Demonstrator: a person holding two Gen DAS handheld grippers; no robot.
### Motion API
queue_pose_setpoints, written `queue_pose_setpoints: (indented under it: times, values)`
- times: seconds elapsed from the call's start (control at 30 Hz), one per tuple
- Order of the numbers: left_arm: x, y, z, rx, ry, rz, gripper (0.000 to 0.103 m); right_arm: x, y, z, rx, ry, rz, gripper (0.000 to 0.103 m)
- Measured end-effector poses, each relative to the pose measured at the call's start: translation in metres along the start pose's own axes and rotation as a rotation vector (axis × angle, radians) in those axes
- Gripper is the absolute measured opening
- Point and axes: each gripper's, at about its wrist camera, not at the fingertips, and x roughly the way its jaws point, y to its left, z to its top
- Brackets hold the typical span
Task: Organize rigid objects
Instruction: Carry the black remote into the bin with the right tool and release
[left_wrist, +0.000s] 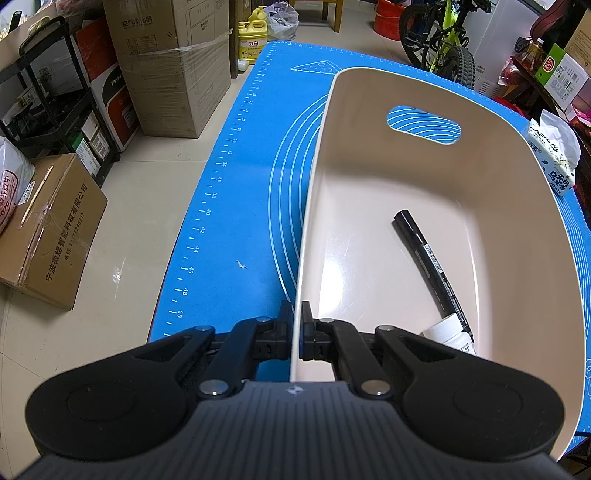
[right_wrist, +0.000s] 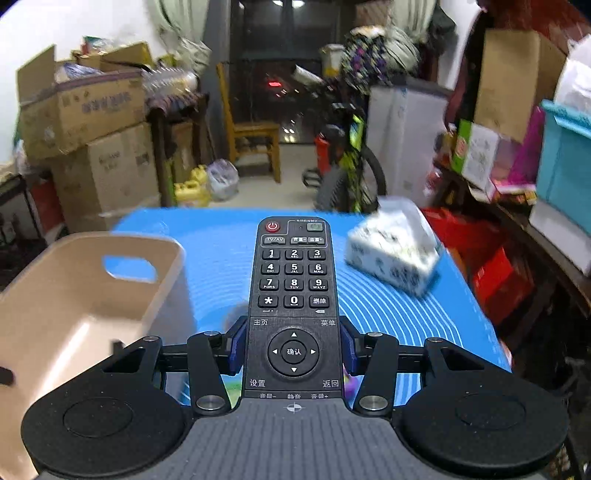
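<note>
A beige plastic basket (left_wrist: 509, 192) with a handle slot stands on the blue mat (left_wrist: 240, 184). Inside it lie a black marker (left_wrist: 430, 266) and a white bottle (left_wrist: 452, 338), partly hidden by my gripper. My left gripper (left_wrist: 296, 314) is shut on the basket's near-left rim, one finger on each side of the wall. In the right wrist view my right gripper (right_wrist: 293, 345) is shut on a black remote control (right_wrist: 293, 280), held by its sides above the mat (right_wrist: 388, 314), button side up. The basket (right_wrist: 74, 295) sits to the left of it.
A white tissue pack (right_wrist: 393, 251) lies on the mat's far right; it also shows as the tissue pack (left_wrist: 552, 155) beside the basket. Cardboard boxes (left_wrist: 173, 70), a black cart (left_wrist: 55, 96), yellow jugs (left_wrist: 253, 40) and a bicycle (left_wrist: 443, 40) stand on the floor around the table.
</note>
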Motion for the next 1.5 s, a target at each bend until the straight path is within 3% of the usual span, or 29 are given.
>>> queue_pose_setpoints:
  times: [0.4, 0.6, 1.07, 1.3, 1.43, 1.5]
  values:
    - [0.001, 0.001, 0.0, 0.0, 0.0, 0.002, 0.005, -0.005, 0.085, 0.039, -0.1, 0.003, 0.205, 0.054]
    - [0.001, 0.002, -0.001, -0.001, 0.0, 0.0, 0.004, 0.014, 0.124, 0.03, -0.165, 0.096, 0.262, 0.054]
    - [0.001, 0.002, -0.001, -0.001, -0.001, -0.001, 0.004, 0.059, 0.164, -0.008, -0.275, 0.393, 0.272, 0.054]
    - [0.001, 0.001, 0.0, -0.002, 0.0, -0.003, 0.005, 0.063, 0.167, -0.005, -0.278, 0.431, 0.256, 0.055]
    - [0.001, 0.001, 0.0, -0.001, 0.0, -0.002, 0.004, 0.057, 0.16, -0.001, -0.25, 0.387, 0.257, 0.067]
    - [0.0, 0.0, 0.0, -0.001, 0.001, -0.001, 0.005, 0.051, 0.156, 0.002, -0.244, 0.363, 0.27, 0.068]
